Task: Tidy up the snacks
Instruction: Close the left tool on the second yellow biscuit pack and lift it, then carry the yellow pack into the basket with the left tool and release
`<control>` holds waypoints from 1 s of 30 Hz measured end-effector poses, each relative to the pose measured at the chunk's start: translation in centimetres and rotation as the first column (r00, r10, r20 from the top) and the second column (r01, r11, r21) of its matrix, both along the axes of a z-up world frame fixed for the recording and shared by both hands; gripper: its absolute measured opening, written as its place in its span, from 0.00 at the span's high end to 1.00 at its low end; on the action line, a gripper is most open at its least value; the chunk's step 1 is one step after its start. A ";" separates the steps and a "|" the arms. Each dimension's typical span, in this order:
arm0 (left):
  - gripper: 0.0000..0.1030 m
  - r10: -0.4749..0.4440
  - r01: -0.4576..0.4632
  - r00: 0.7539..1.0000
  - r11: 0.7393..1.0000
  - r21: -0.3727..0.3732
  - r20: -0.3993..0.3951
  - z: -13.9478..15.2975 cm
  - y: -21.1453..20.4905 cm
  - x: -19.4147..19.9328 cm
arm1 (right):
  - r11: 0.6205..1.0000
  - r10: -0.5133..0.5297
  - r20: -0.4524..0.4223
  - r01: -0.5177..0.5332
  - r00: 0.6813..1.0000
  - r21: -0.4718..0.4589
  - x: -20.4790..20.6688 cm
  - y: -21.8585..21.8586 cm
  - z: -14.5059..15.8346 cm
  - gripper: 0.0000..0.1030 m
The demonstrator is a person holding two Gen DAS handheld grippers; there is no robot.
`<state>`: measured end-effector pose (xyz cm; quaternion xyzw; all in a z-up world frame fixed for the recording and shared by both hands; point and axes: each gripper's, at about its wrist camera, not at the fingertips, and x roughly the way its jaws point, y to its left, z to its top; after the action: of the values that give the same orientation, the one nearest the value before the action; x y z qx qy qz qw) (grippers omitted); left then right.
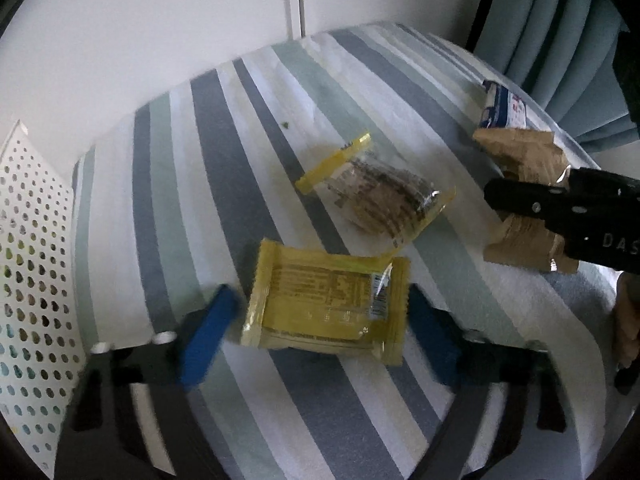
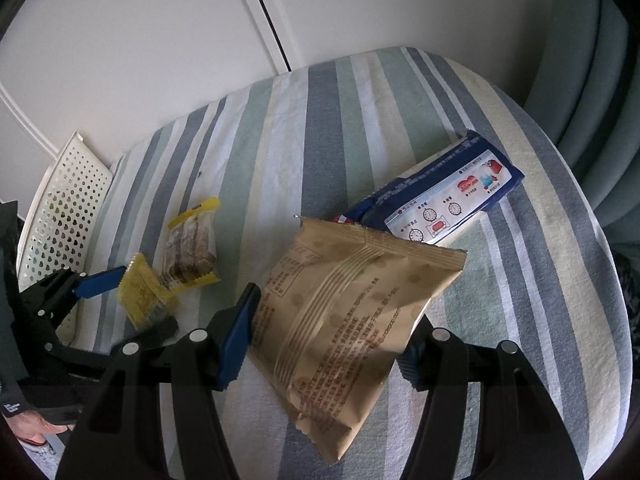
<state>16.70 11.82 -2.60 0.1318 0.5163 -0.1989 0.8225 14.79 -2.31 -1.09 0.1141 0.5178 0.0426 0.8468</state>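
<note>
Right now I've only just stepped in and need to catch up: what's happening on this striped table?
A person is sorting snacks with a handheld gripper in each hand. The left gripper brackets a yellow packet, and the right gripper brackets a tan kraft bag; whether either is clamped is unclear. A clear packet with yellow ends and a blue-and-white pack lie loose on the striped tablecloth. A white perforated basket stands at the table's left edge.

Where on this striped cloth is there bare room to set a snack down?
The far strip of striped cloth along the white wall is bare, as is the near right edge beside the tan bag. It is crowded mid-table: yellow packet, clear cracker pack and blue packet cluster there.
</note>
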 end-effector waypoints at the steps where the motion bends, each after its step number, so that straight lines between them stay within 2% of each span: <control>1: 0.37 -0.001 0.001 1.000 1.000 -0.010 0.004 0.2 0.2 -0.1 | 1.000 -0.001 0.000 0.001 1.000 0.002 0.0 0.1 0.0 0.41; 3: 0.42 0.005 -0.005 1.000 1.000 -0.026 0.008 0.6 0.5 -0.1 | 1.000 -0.002 0.000 0.002 1.000 0.001 0.0 0.1 0.0 0.41; 9: 0.43 0.038 -0.037 0.997 0.999 -0.017 0.070 1.4 1.0 -1.6 | 1.000 -0.001 0.001 0.001 1.000 0.002 0.0 0.2 0.0 0.41; 20: 0.43 0.130 -0.112 0.968 0.989 -0.096 0.215 6.0 3.3 -4.5 | 1.000 0.004 0.000 -0.004 1.000 -0.006 0.2 0.2 0.0 0.41; 24: 0.43 0.163 -0.136 0.948 0.984 -0.118 0.272 8.1 4.6 -5.4 | 1.000 0.006 -0.001 -0.006 1.000 -0.010 0.3 0.2 -0.1 0.41; 30: 0.42 0.237 -0.199 0.897 0.970 -0.137 0.373 10.4 7.4 -6.7 | 1.000 0.006 -0.003 -0.006 1.000 -0.020 0.3 0.5 0.0 0.41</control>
<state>10.05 19.21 7.83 0.0705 0.3452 -0.1000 0.9305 15.09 -1.83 -1.14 0.1042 0.5197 0.0398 0.8471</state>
